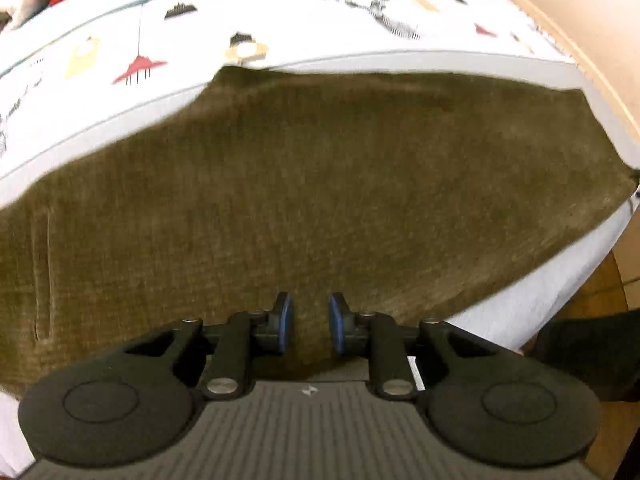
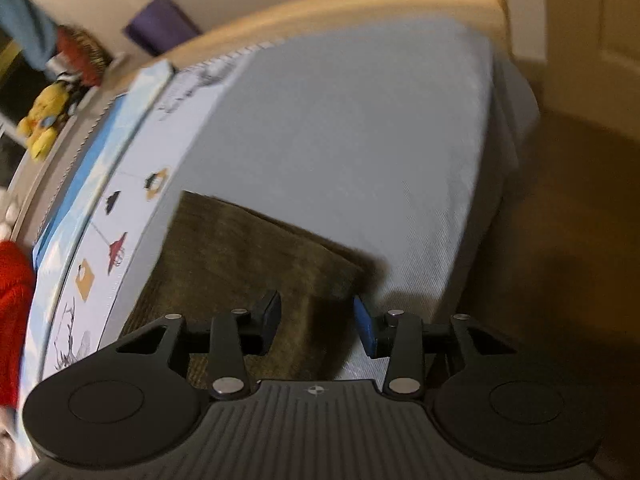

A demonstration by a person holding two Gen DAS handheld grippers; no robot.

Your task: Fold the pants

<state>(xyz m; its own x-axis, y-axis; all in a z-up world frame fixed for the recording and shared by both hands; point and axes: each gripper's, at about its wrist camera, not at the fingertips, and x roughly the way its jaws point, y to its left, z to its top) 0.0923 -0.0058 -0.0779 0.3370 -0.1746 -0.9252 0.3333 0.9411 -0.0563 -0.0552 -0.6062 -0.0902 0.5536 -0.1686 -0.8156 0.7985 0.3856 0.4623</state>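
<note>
1. In the left wrist view, the left gripper [image 1: 310, 322] sits at the bottom centre, its blue-padded fingers parted with nothing between them.
2. In the right wrist view, the right gripper [image 2: 316, 324] sits at the bottom centre, spread wider and also holding nothing.
3. The olive pants [image 1: 312, 184] lie flat on the bed [image 2: 360, 120], filling the middle of the left view.
4. A patterned sheet [image 1: 280, 20] runs across the top of that view.
5. A yellow plush toy [image 2: 44, 116] sits at the upper left of the right view.

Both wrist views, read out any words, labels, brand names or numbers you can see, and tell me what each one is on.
No readable text in either view.
Printed sheet: only pictures, no letters.
Left hand-held gripper: a small white emblem on its body, no words.
Right hand-held gripper: the same kind of emblem, no words.
Pants: no label visible.
</note>
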